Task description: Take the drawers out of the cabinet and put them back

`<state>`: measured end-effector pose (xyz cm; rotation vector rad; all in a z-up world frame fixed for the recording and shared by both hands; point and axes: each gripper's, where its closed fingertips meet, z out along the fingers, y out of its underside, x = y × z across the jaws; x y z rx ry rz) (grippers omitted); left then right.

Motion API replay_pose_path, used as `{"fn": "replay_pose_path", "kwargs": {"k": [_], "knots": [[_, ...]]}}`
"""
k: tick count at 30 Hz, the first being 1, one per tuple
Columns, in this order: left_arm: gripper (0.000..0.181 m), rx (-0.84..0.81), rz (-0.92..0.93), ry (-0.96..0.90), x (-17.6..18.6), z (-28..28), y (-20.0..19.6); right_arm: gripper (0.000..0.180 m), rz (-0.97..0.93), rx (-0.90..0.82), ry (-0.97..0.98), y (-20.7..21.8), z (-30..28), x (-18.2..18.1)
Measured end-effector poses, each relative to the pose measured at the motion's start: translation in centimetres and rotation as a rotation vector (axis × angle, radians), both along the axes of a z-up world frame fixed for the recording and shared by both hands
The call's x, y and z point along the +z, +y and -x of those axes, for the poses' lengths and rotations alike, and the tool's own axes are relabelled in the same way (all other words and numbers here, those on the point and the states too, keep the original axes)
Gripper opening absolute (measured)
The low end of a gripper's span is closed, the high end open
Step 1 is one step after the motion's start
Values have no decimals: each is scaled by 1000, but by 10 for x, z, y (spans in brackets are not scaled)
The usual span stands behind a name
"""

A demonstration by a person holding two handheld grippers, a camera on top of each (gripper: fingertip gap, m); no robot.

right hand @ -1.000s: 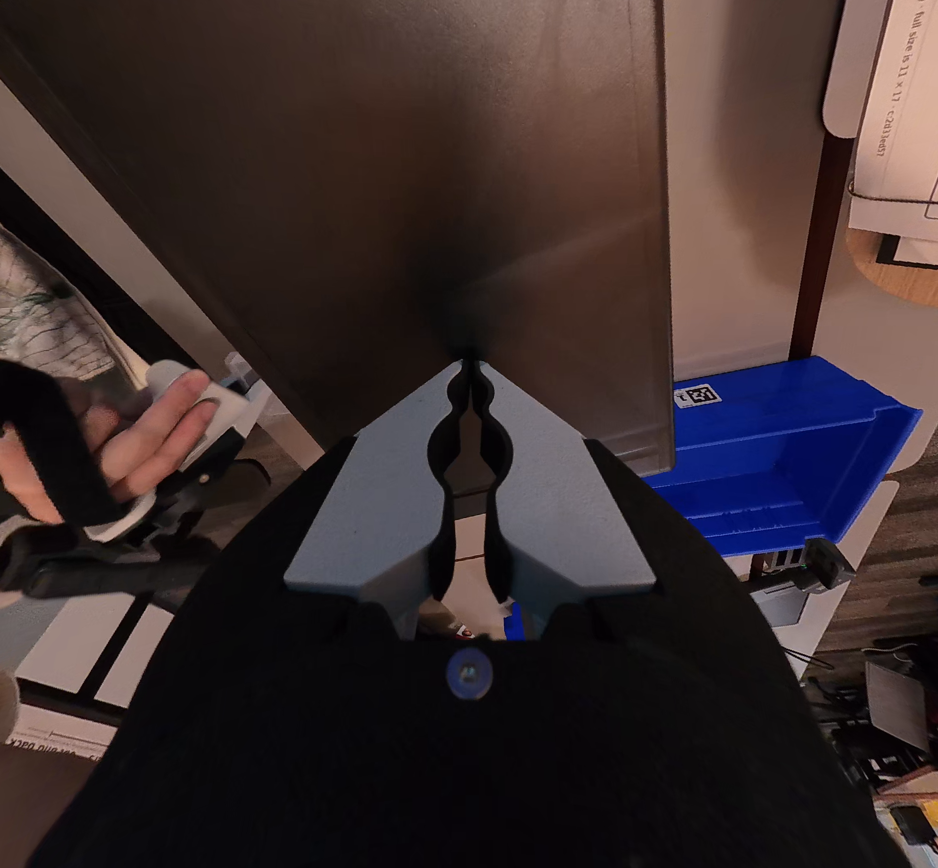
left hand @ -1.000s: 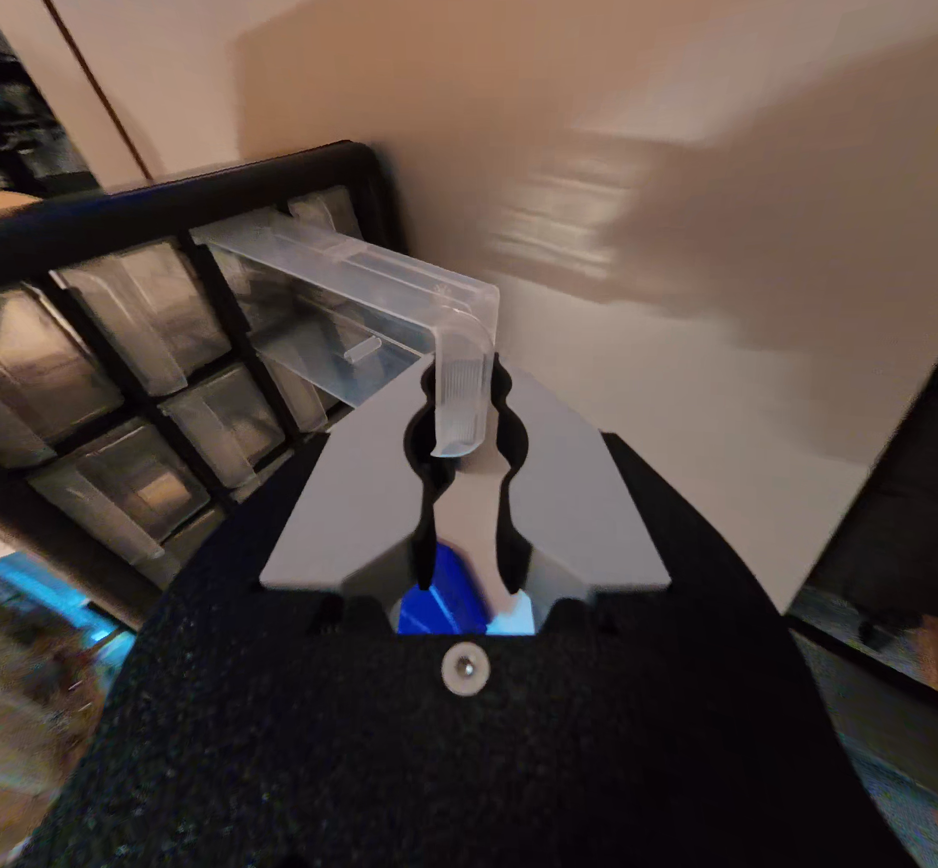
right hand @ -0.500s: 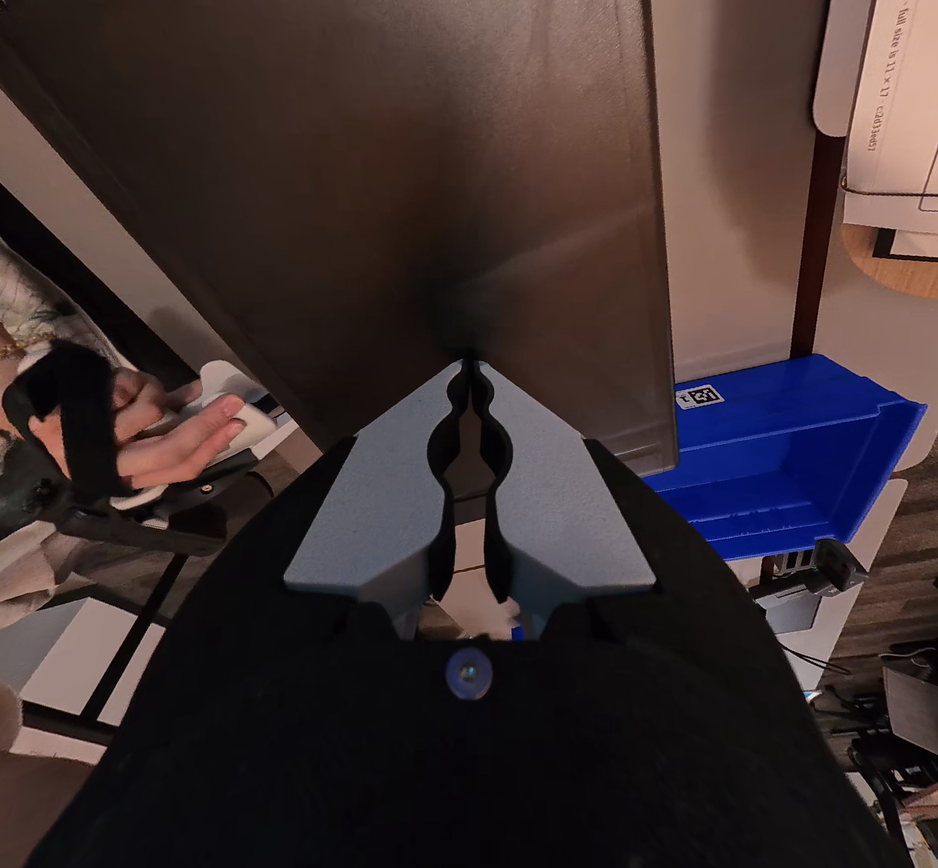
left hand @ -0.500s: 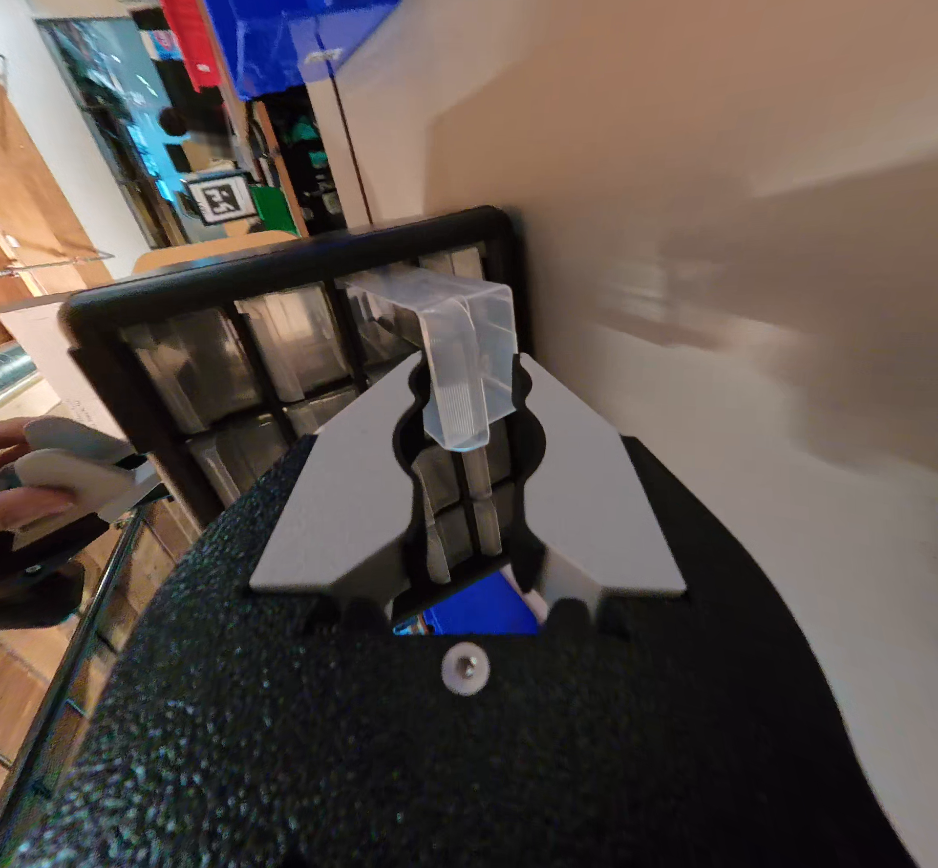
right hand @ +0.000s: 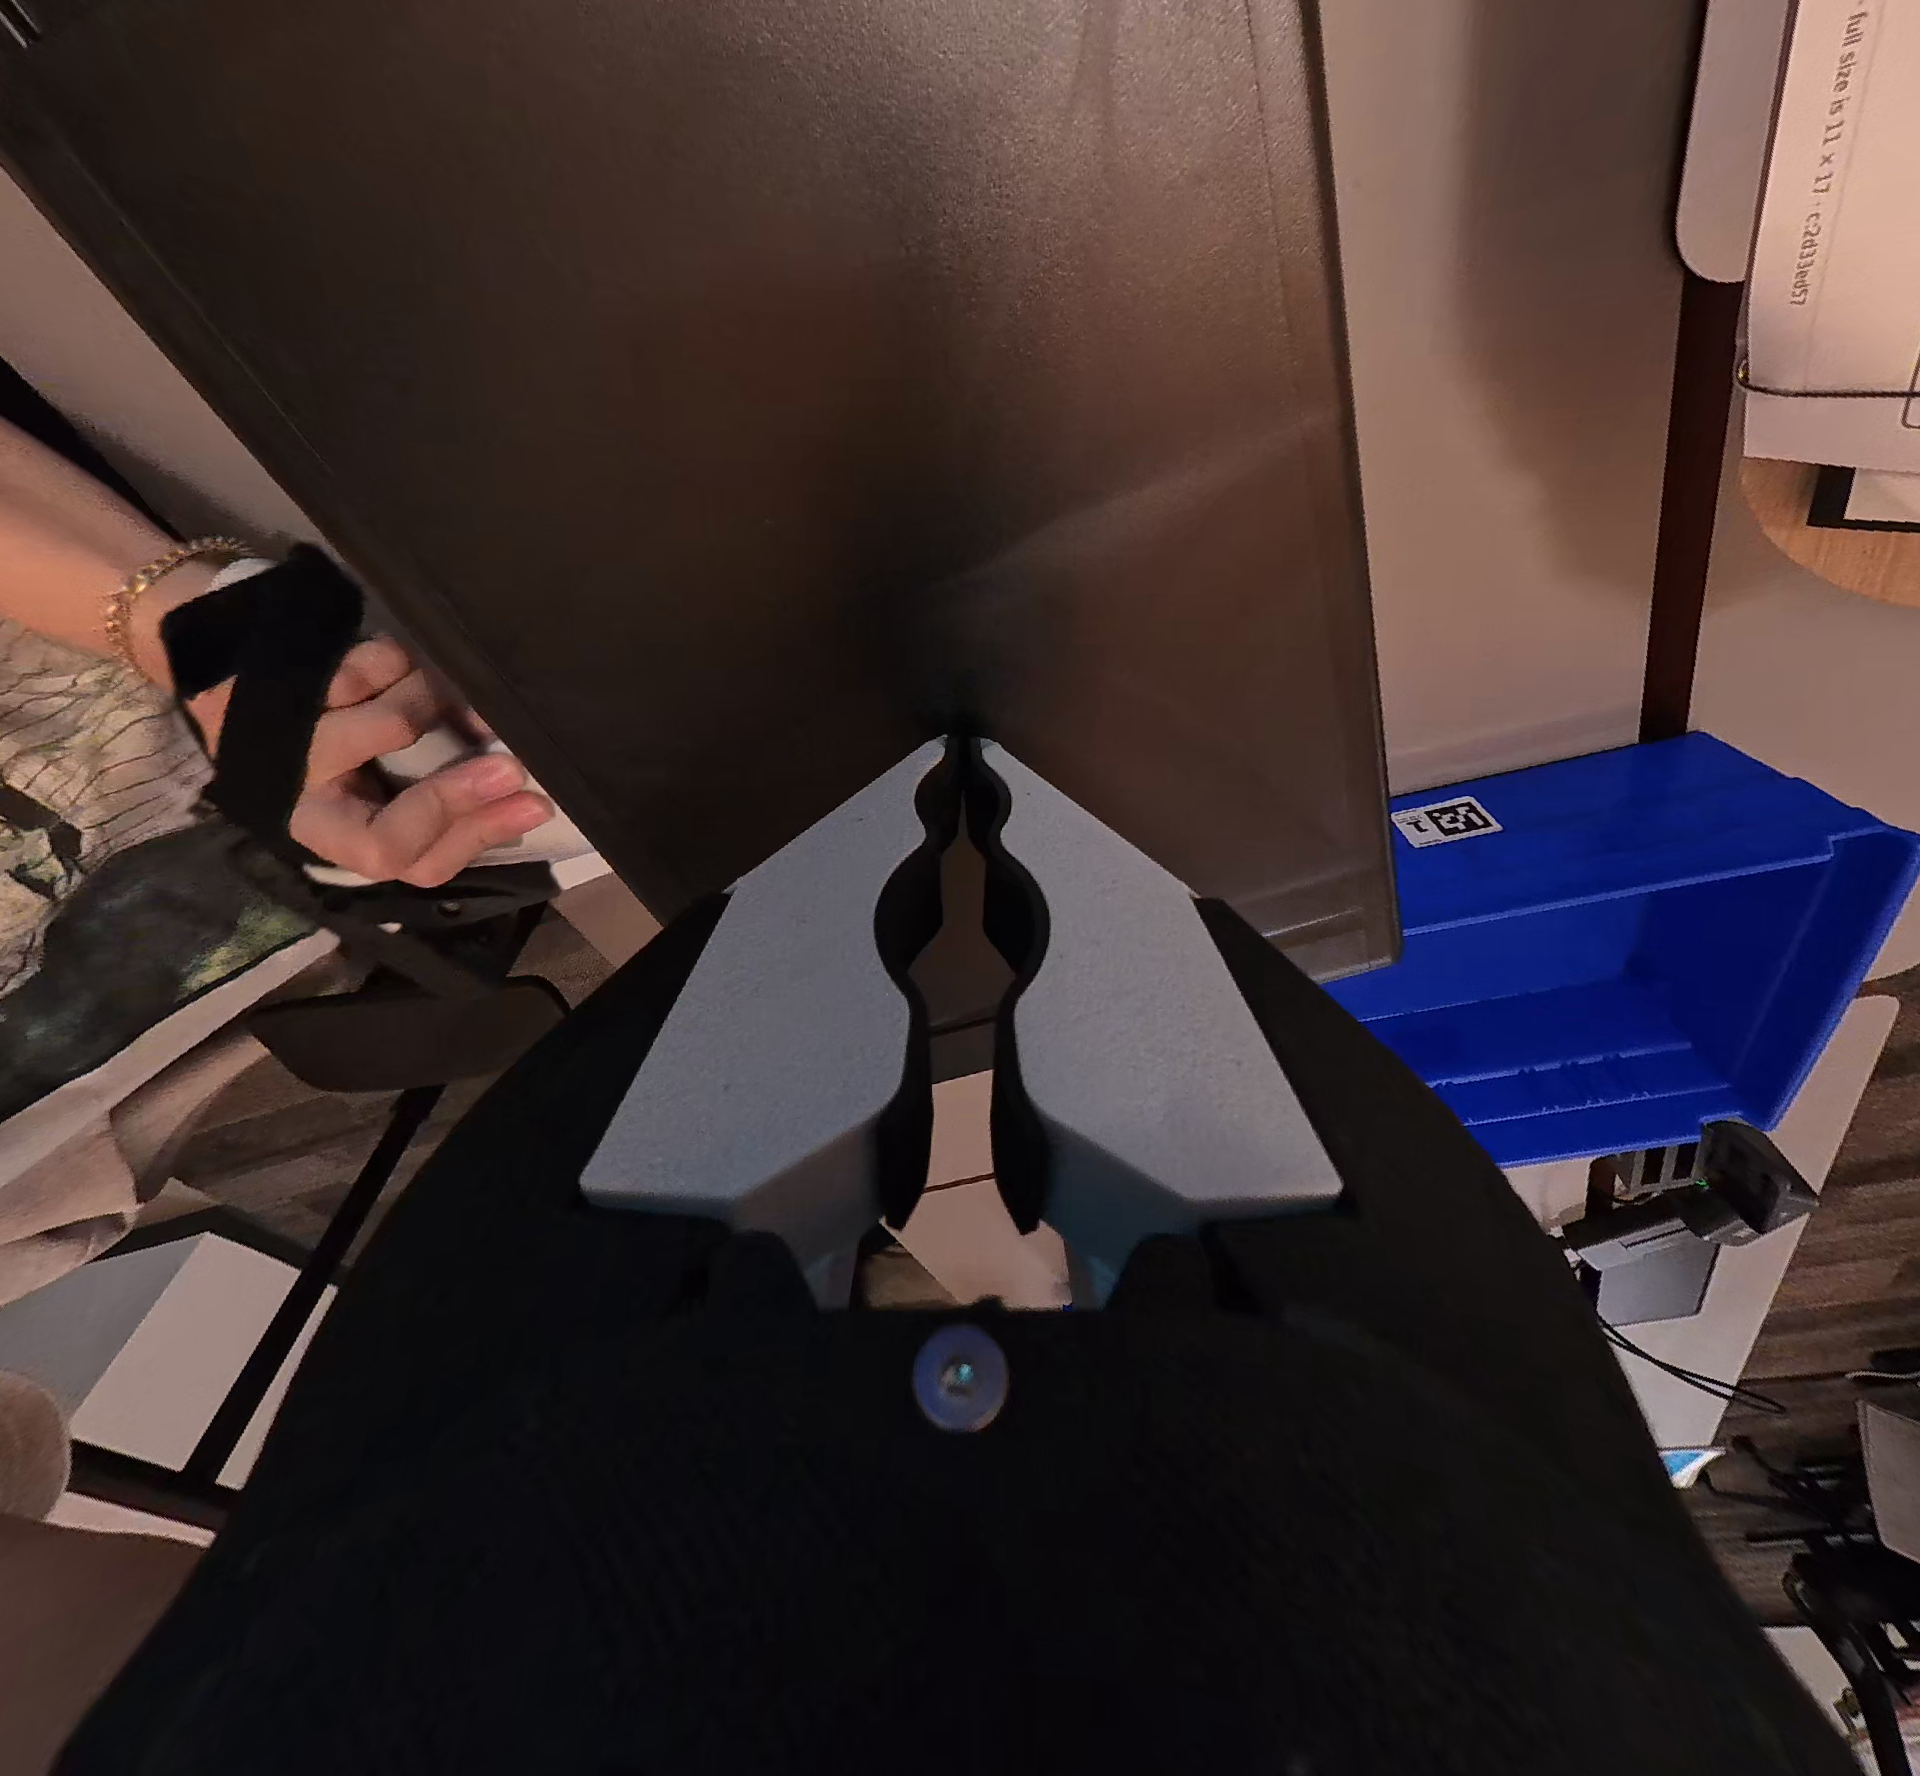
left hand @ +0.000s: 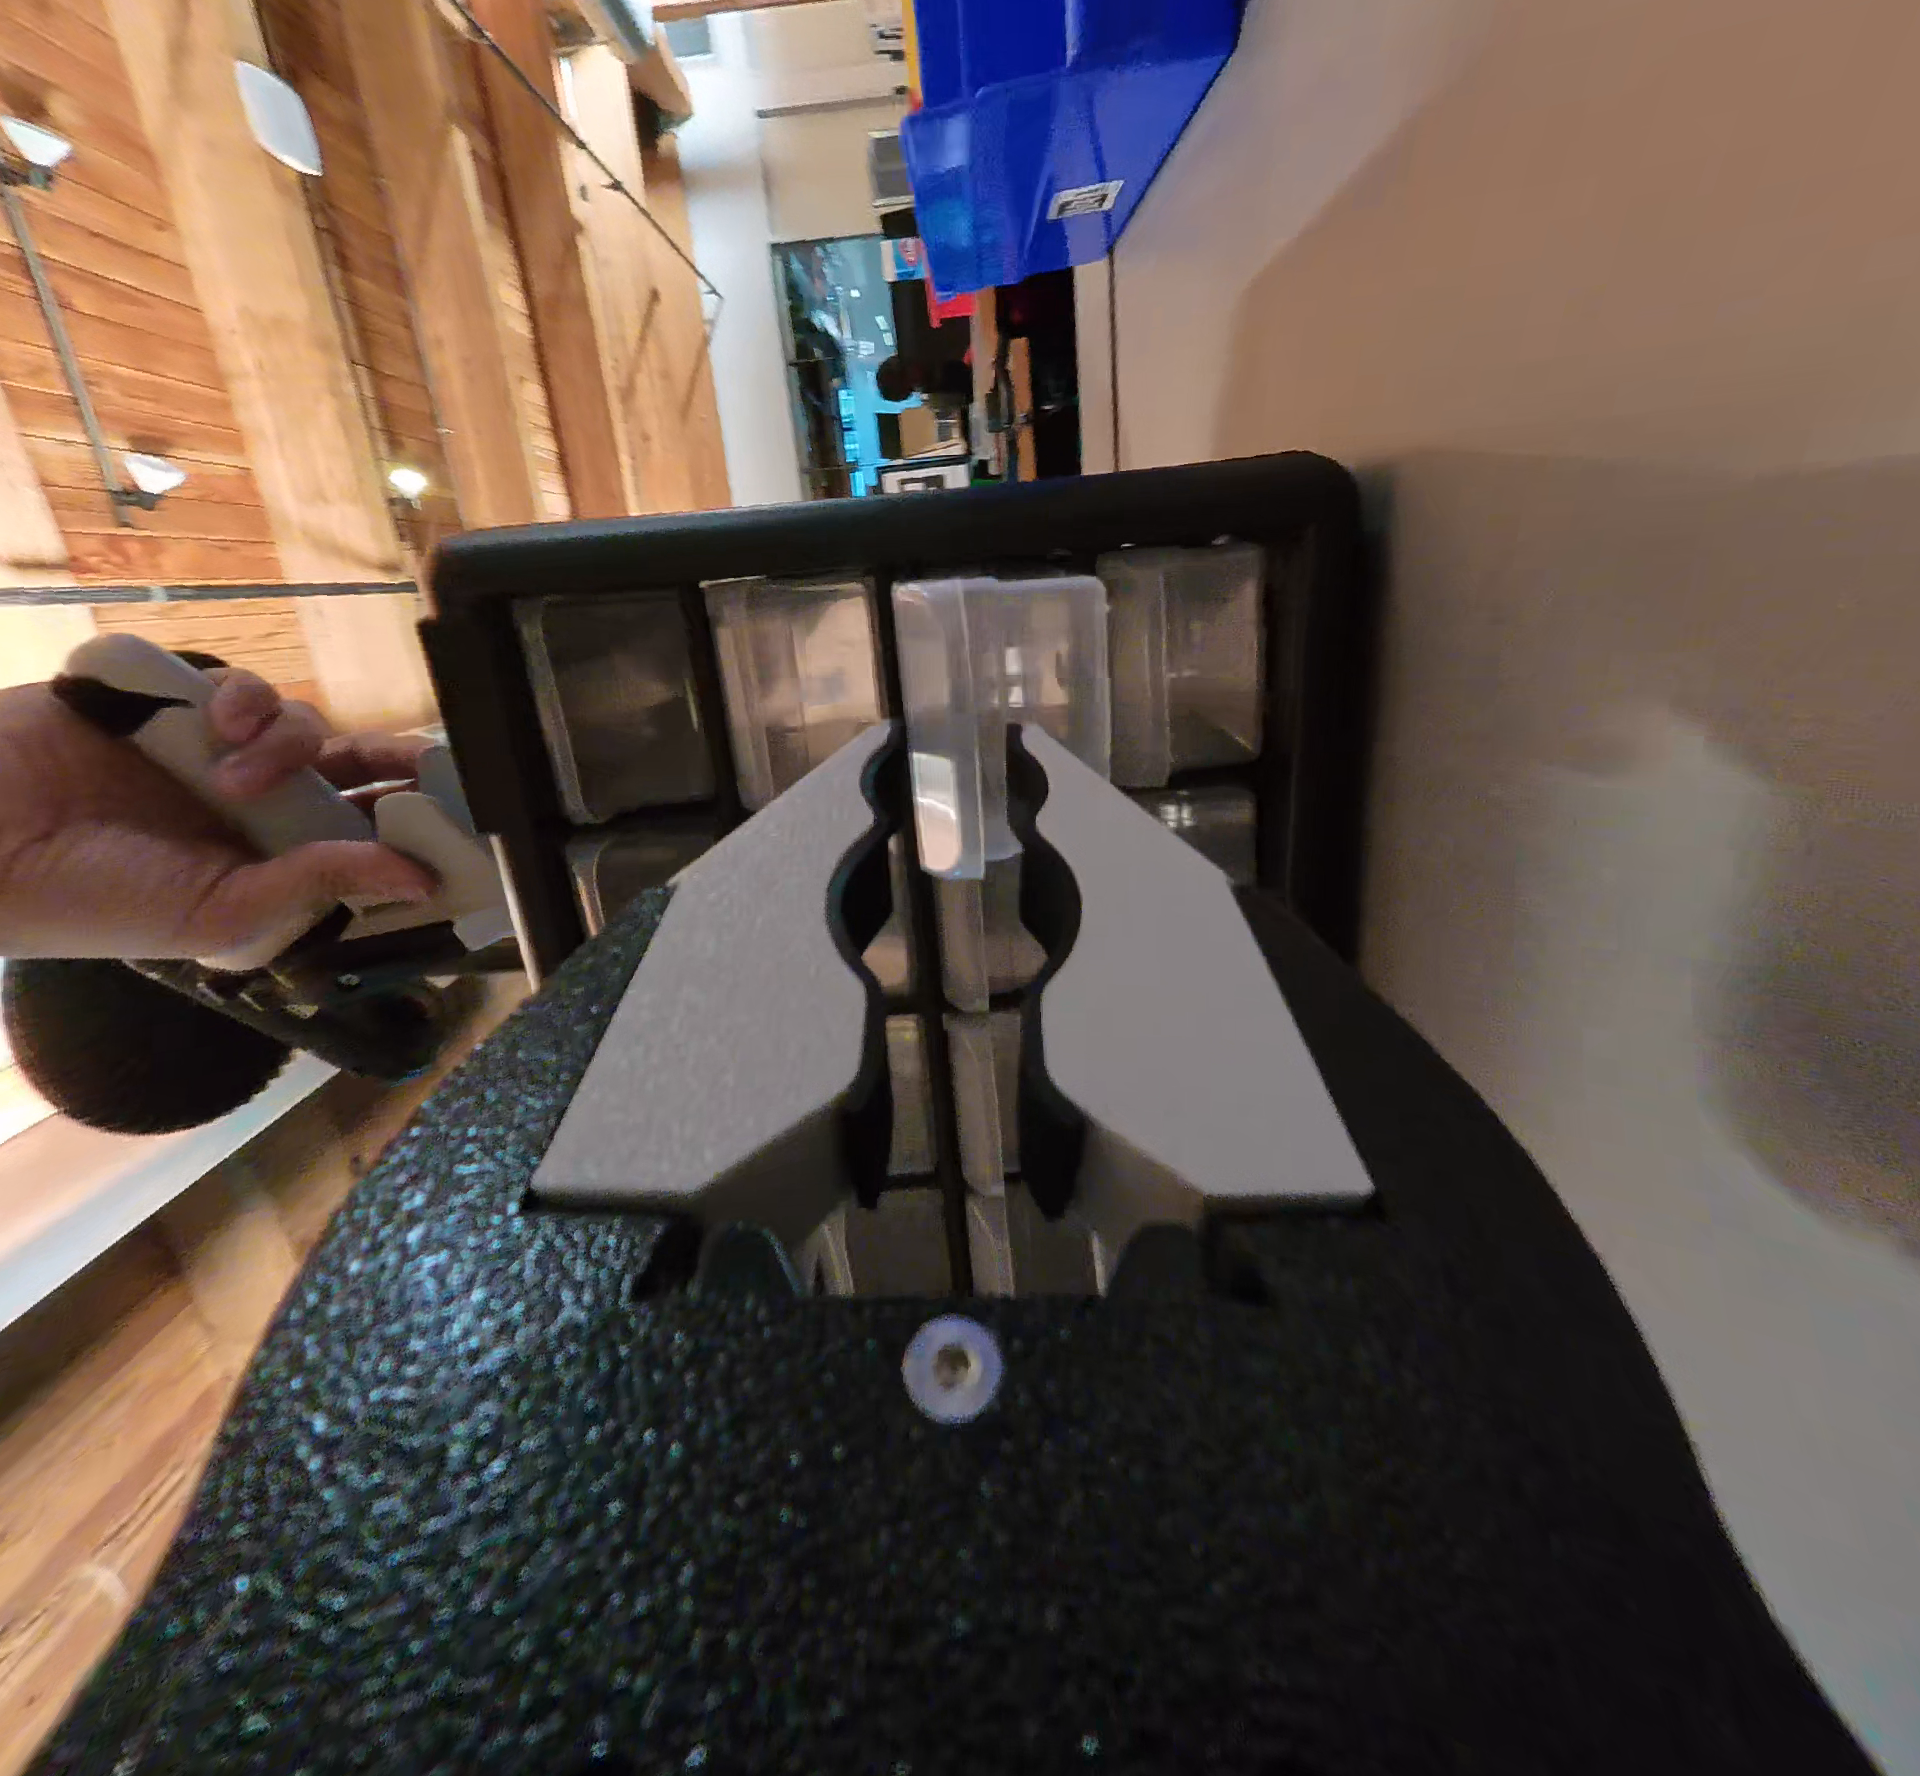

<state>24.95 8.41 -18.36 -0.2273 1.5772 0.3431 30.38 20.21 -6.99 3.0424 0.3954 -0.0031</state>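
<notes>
Clear plastic drawer (left hand: pixel 992 687), gripped by its front tab between the left gripper (left hand: pixel 956 791) fingers, sits at a slot of the black plastic cabinet (left hand: pixel 894 521). Right gripper (right hand: pixel 961 755) fingers, closed and empty, press the cabinet's dark side.

Cabinets: one black cabinet (left hand: pixel 894 521) is showing, lying against the pale tabletop (left hand: pixel 1610 791).
Drawers: one clear drawer (left hand: pixel 992 677) is sticking out of the top row; three more clear drawers are sitting flush in that row. The rows below are partly hidden, so their count is not readable.
Claws: two are showing, the left claw (left hand: pixel 951 791) and the right claw (right hand: pixel 961 750).
Hands: one hand (left hand: pixel 177 853) is appearing in each view.
Blue bins: one blue bin (right hand: pixel 1621 957) is showing in each view.
</notes>
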Motion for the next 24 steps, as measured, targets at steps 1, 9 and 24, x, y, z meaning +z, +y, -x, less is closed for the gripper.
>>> {"fn": "replay_pose_path", "kwargs": {"k": [1, 9, 24], "knots": [[16, 5, -18, -17, 0, -4, 3, 0, 0, 1, -1, 0, 0, 0], [15, 6, -76, -76, 2, -34, 23, 0, 6, 3, -8, 0, 0, 0], [48, -72, 232, -87, 8, -15, 15, 0, -20, 28, -105, 1, -1, 1]]}}
